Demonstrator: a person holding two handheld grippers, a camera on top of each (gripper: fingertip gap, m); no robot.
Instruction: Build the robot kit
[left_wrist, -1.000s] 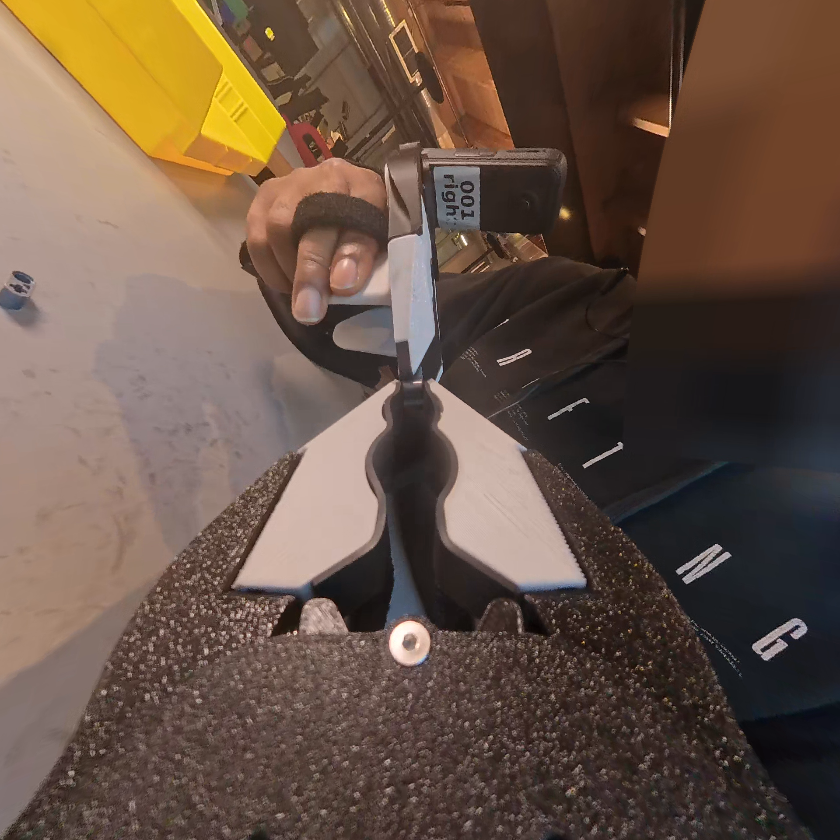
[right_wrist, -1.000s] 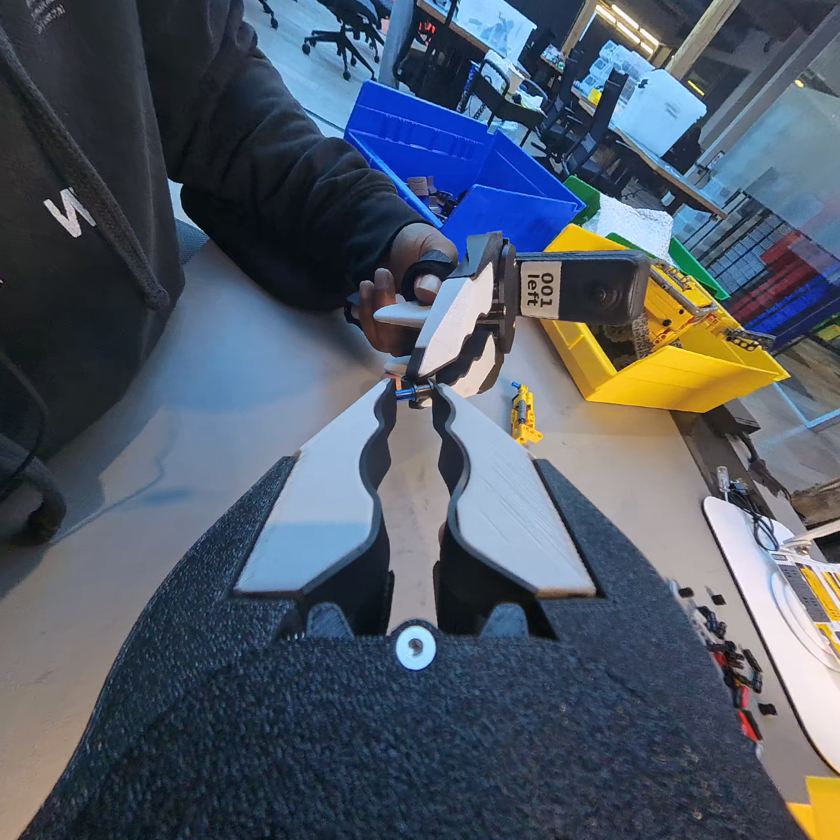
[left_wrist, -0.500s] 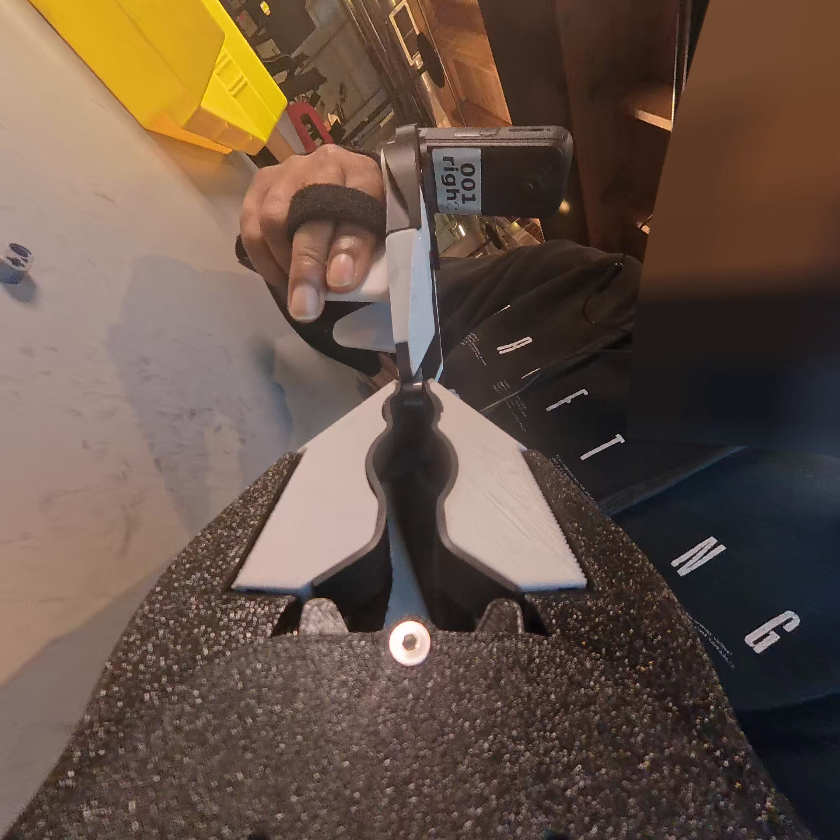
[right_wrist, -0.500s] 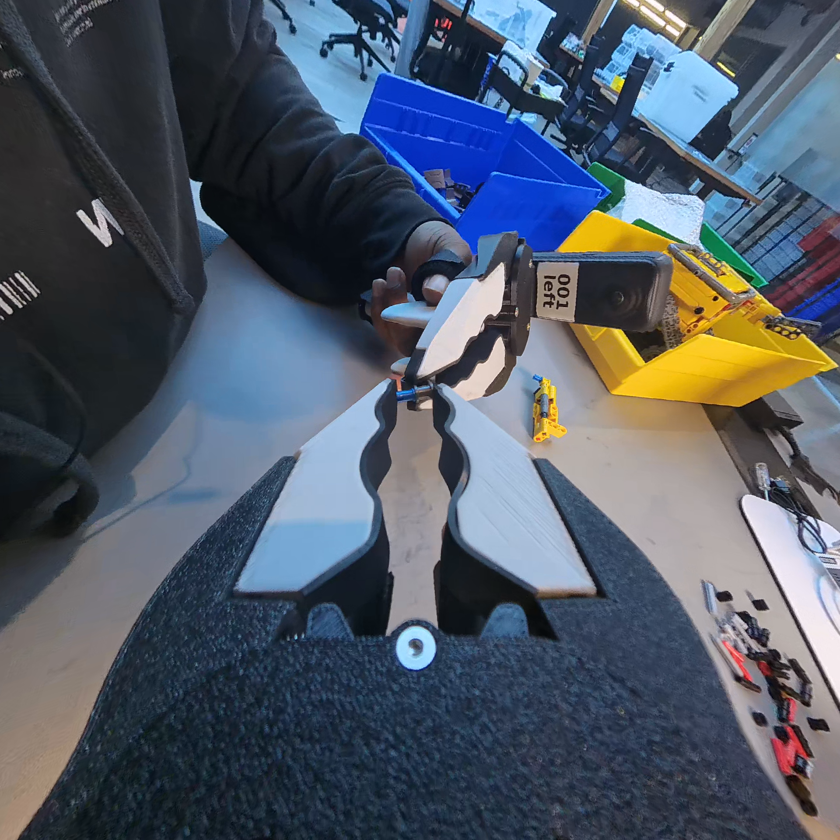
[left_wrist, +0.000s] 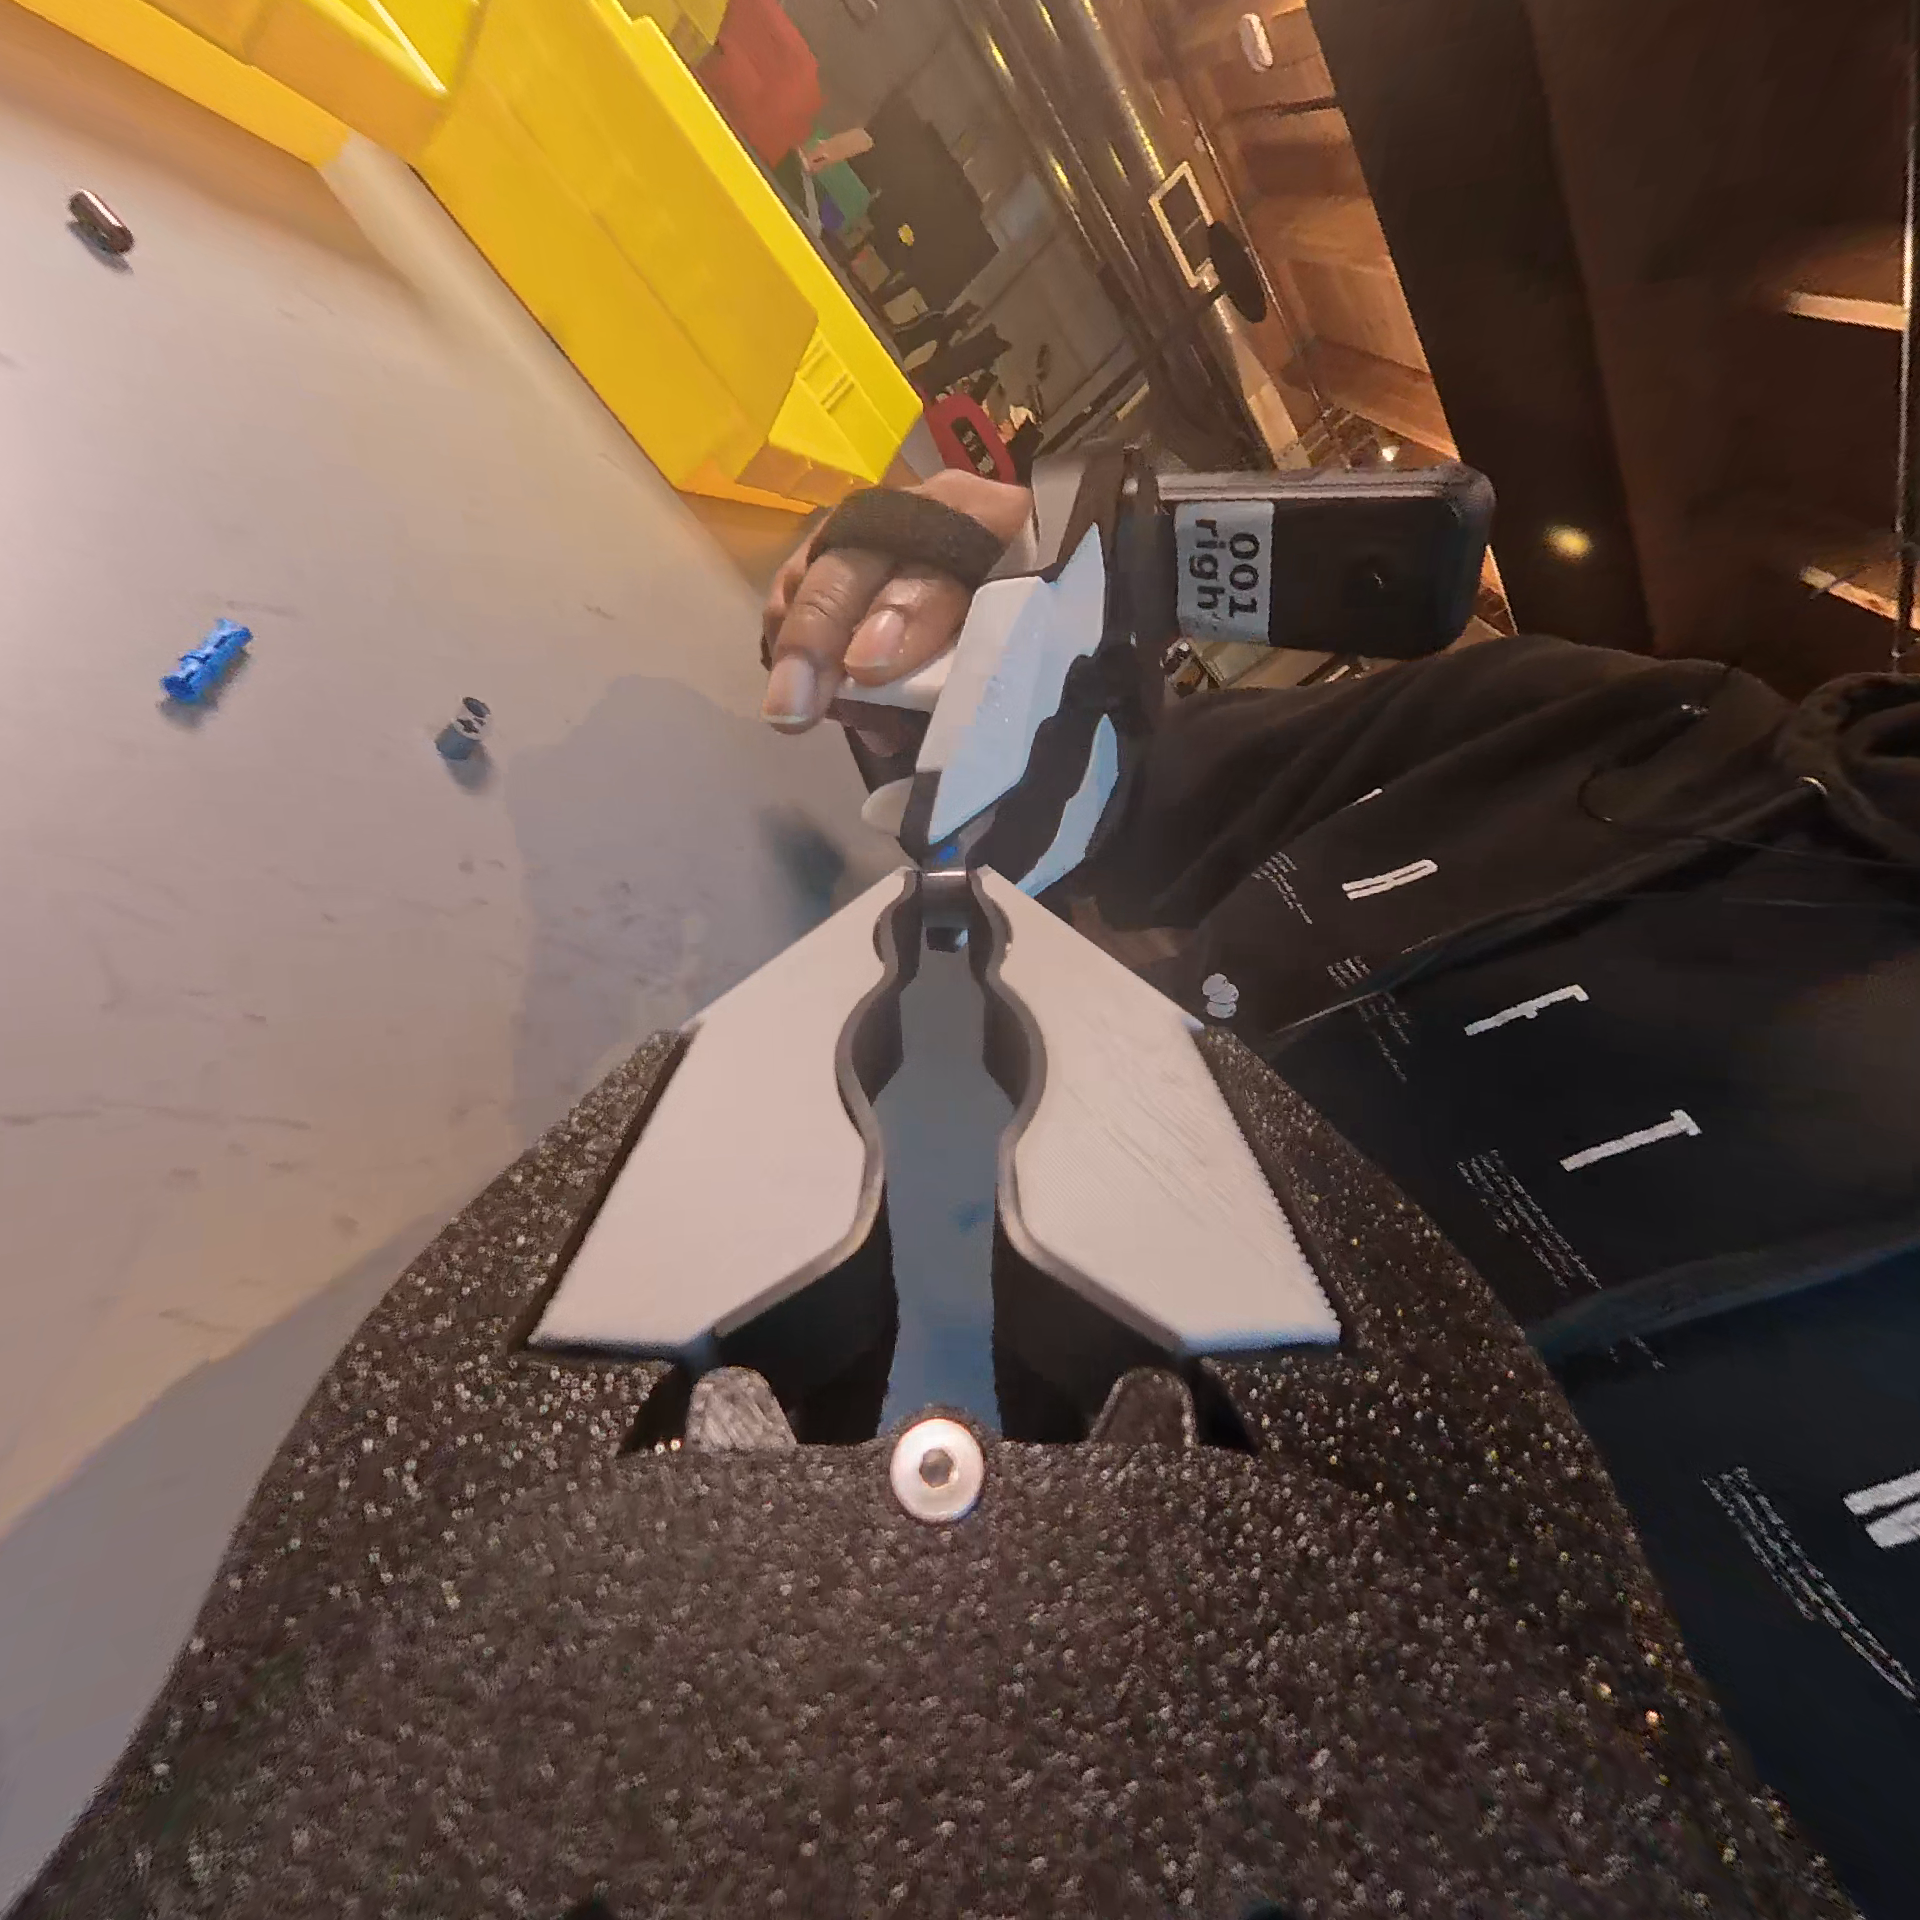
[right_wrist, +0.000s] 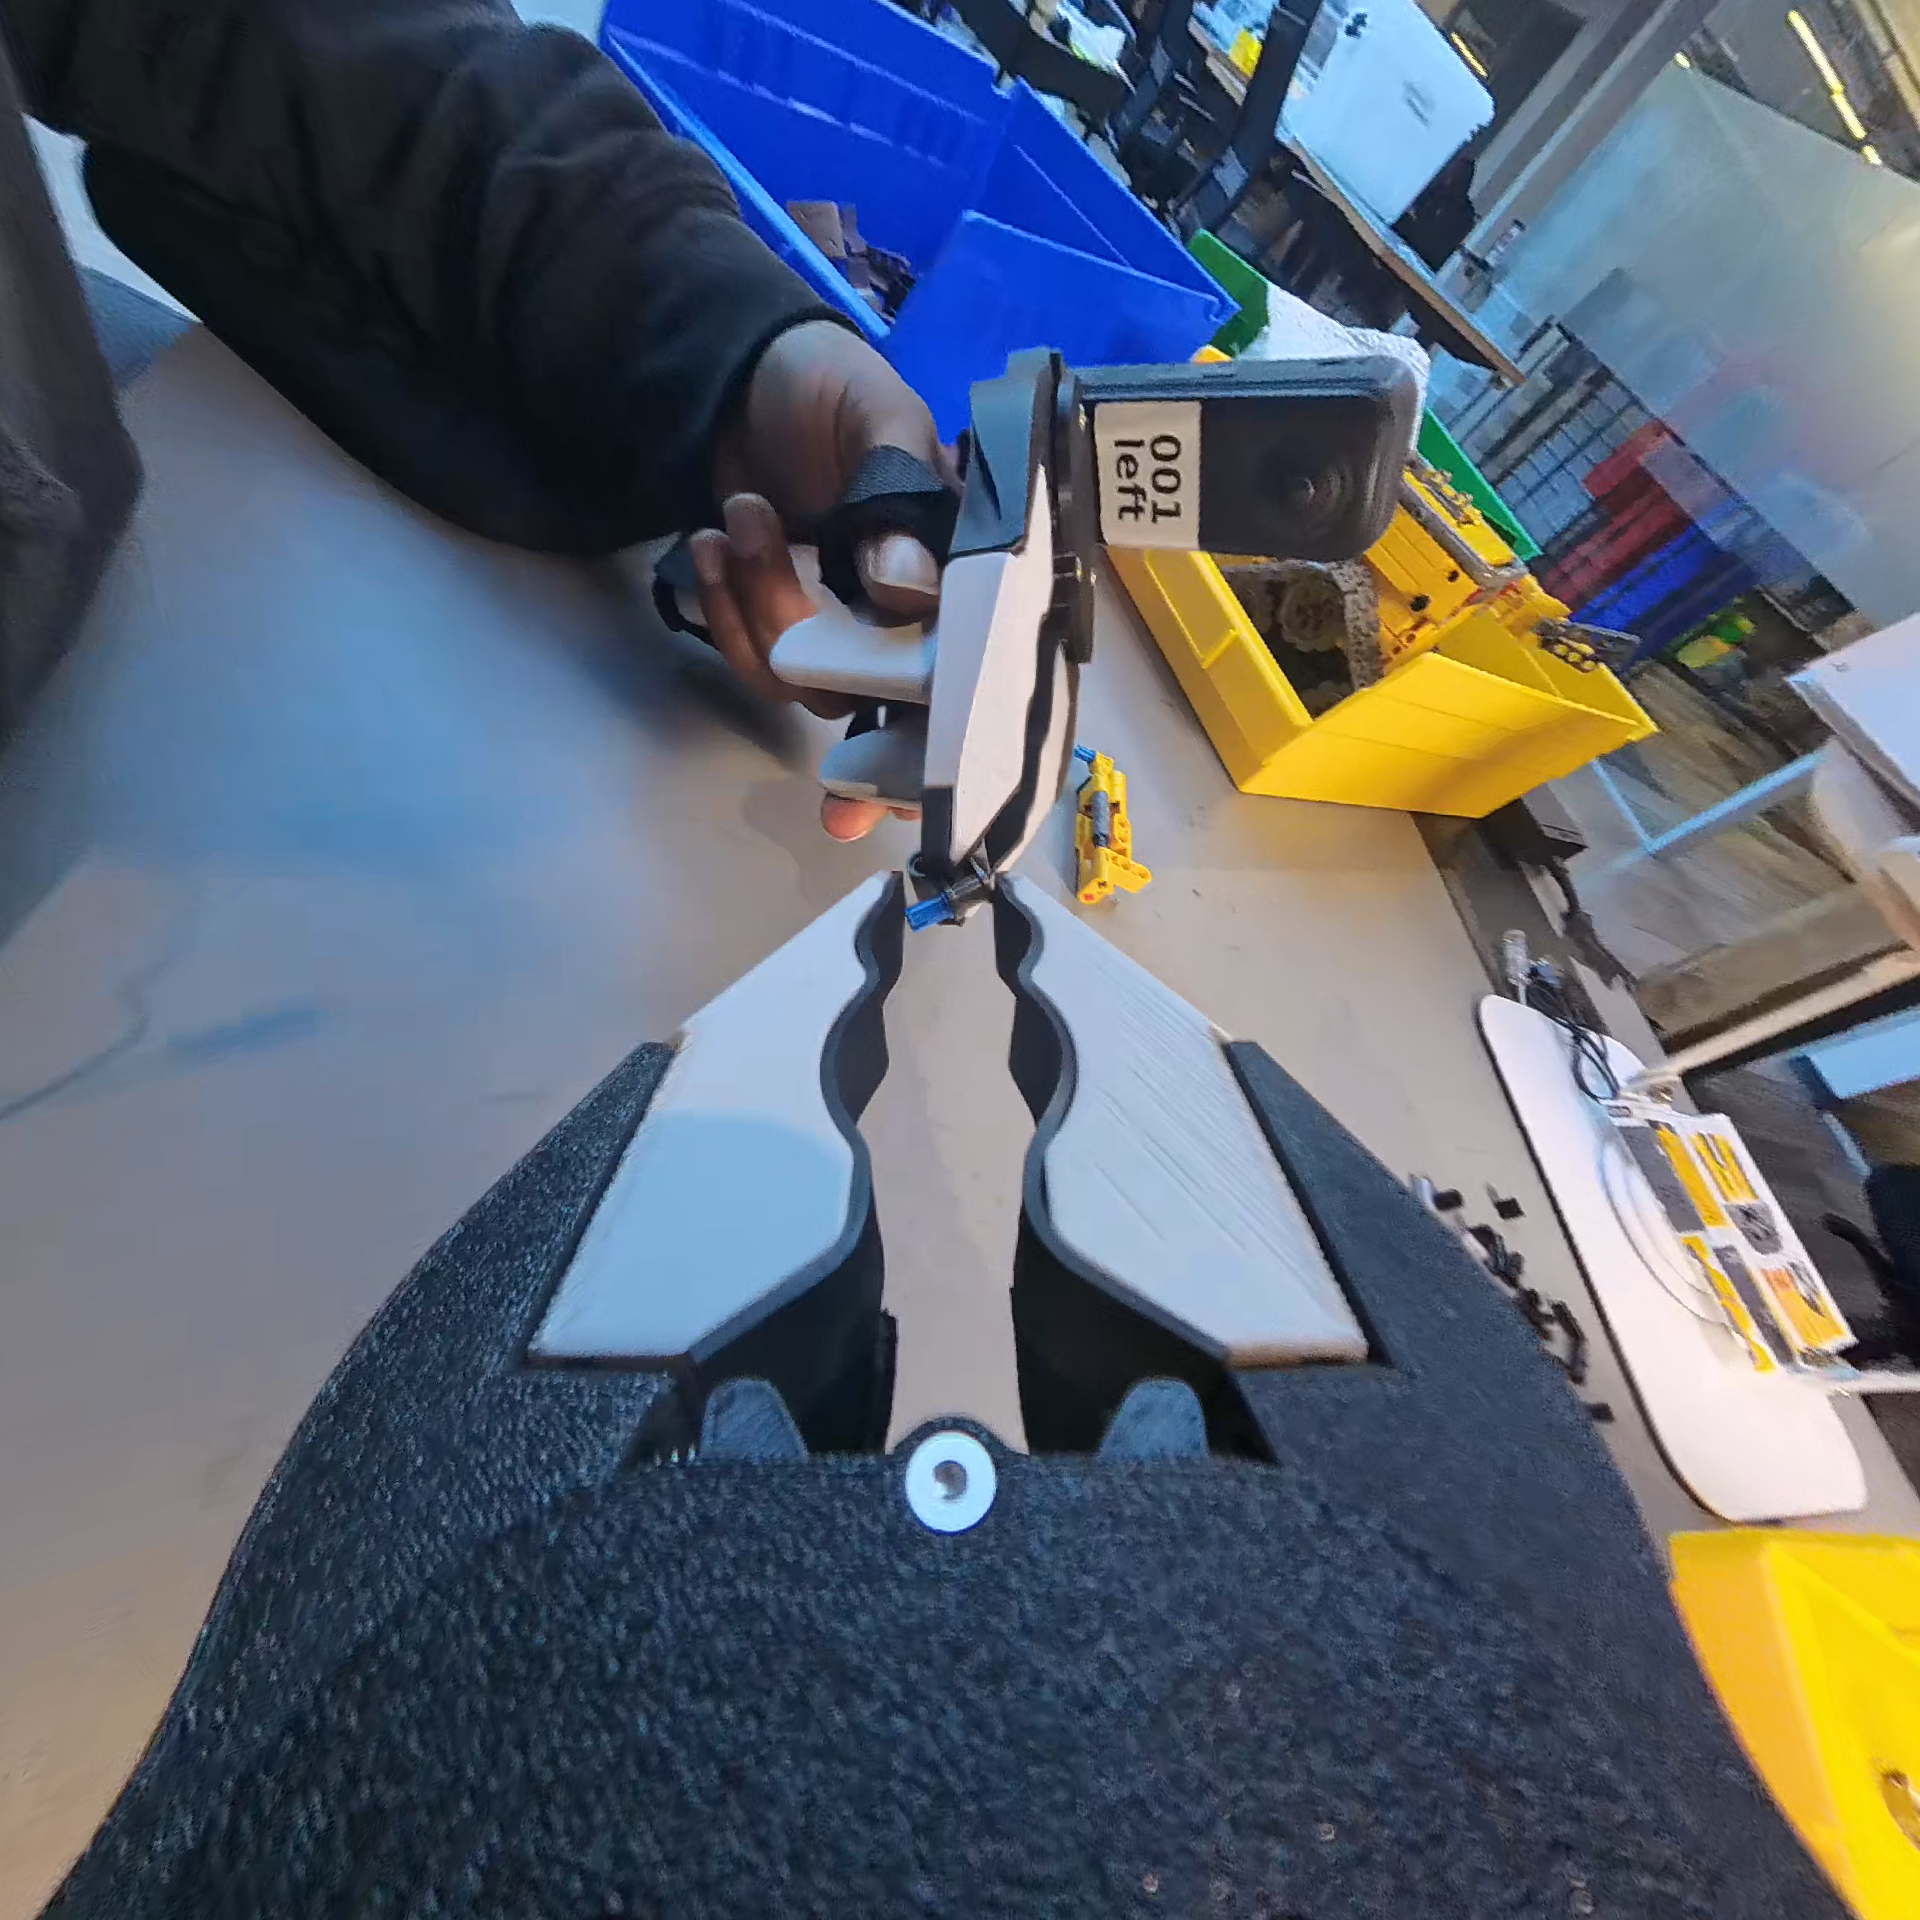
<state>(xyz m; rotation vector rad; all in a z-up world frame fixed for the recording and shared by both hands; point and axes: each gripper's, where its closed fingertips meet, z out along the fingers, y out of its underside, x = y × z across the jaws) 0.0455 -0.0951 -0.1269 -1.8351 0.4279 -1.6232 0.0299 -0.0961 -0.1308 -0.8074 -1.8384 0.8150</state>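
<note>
My left gripper (left_wrist: 940, 909) is shut on a small dark grey piece (left_wrist: 940, 925) pinched at its fingertips. My right gripper (right_wrist: 945, 894) meets it tip to tip just above the grey table (right_wrist: 312, 935). Its tips close on a small blue pin (right_wrist: 923, 912) that sticks out of the dark grey piece (right_wrist: 971, 885). In the right wrist view the left gripper (right_wrist: 961, 868) comes down steeply from above, held by a hand (right_wrist: 821, 447). In the left wrist view the right gripper (left_wrist: 940, 844) comes in from above, with a bit of blue at its tips.
A loose blue pin (left_wrist: 208, 660), a dark bush (left_wrist: 468, 727) and a black piece (left_wrist: 99, 223) lie on the table near yellow bins (left_wrist: 623, 260). A yellow assembly (right_wrist: 1107, 831), a yellow bin (right_wrist: 1403, 727), a blue bin (right_wrist: 987, 208), scattered black parts (right_wrist: 1507, 1268) and a white board (right_wrist: 1683, 1351) show. Left and right tips are no more than a few centimetres apart. The dark bush (left_wrist: 468, 727) is about equally far from each gripper, around 12 centimeters.
Both grippers stay tip to tip on the small part. They have swung together, so the left gripper now stands steeper and more of the table with loose parts shows.
</note>
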